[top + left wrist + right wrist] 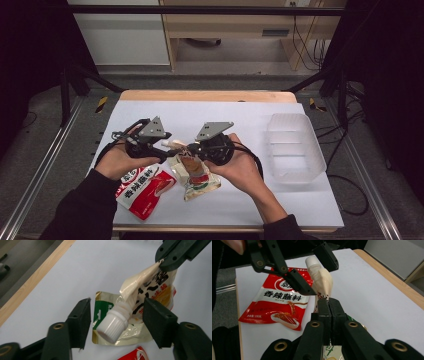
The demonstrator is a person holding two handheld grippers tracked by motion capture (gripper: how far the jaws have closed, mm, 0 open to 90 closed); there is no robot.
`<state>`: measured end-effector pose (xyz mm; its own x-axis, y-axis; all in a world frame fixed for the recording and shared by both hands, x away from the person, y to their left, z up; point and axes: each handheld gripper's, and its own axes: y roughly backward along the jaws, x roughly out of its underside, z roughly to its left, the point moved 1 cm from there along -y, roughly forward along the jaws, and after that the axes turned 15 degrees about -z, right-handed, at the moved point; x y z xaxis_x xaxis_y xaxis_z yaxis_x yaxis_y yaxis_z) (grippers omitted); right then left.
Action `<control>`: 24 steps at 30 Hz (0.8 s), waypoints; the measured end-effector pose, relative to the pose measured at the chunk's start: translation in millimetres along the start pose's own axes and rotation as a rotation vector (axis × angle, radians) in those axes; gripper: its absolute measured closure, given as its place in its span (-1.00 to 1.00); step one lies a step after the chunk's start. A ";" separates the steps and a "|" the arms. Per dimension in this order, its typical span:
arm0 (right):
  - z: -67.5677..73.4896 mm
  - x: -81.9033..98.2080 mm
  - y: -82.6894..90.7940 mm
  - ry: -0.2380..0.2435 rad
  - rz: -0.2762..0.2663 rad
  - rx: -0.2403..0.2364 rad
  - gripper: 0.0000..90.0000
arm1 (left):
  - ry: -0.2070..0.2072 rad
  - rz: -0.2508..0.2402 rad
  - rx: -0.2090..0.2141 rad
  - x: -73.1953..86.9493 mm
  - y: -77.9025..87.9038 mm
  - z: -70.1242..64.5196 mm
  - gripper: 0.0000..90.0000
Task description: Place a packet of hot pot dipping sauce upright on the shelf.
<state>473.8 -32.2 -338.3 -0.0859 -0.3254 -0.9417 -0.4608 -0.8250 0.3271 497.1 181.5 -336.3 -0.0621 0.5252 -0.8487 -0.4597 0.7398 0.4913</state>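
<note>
A cream spout pouch [150,282] with a white screw cap [112,326] hangs above the table between my two grippers. My right gripper [328,301] is shut on the pouch's flat end, opposite the cap [312,262]. My left gripper [117,302] is open, its jaws standing on either side of the cap with a gap on each side. In the high view the left gripper [167,146] and the right gripper [187,150] face each other over the middle of the table, with the pouch [176,145] between them.
A red sauce packet [145,189] lies flat near the front left. Just below the grippers, a gold and green pouch [197,180] rests on the white table [240,120]. An empty clear plastic tub [295,147] stands at the right.
</note>
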 end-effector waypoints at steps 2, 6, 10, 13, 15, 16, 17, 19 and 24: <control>0.4 -0.2 -0.3 -0.003 -0.003 -0.004 0.99 | 0.001 -0.002 0.013 0.3 -0.8 0.8 0.01; 0.6 -0.5 -0.2 -0.009 -0.010 -0.009 0.99 | 0.007 0.001 0.017 1.0 -1.8 1.7 0.18; 0.4 1.0 -0.1 -0.013 -0.003 -0.001 0.99 | 0.023 0.023 0.030 -0.6 -2.6 1.1 0.38; -2.2 3.7 2.0 -0.012 -0.003 0.006 0.99 | 0.035 0.023 0.050 -2.5 -3.3 -0.6 0.48; -3.3 5.1 4.0 -0.014 -0.003 0.015 0.98 | 0.035 0.018 0.059 -5.7 -4.5 -2.9 0.55; -3.9 5.7 4.8 -0.010 -0.006 0.019 0.98 | 0.027 0.015 0.055 -8.7 -4.9 -3.9 0.59; -4.4 6.2 6.2 -0.008 -0.001 0.029 0.98 | 0.025 0.014 0.054 -10.8 -5.3 -4.0 0.60; -5.7 6.6 8.1 -0.007 0.000 0.038 0.98 | 0.014 0.016 0.053 -16.6 -6.3 -4.6 0.60; -8.4 5.8 15.7 -0.005 -0.005 0.050 0.97 | 0.004 0.026 0.075 -31.0 -6.7 -5.6 0.62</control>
<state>473.5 -50.9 -338.0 -0.0883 -0.3188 -0.9437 -0.5048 -0.8024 0.3183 497.1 158.0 -314.4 -0.0772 0.5429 -0.8362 -0.3903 0.7554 0.5264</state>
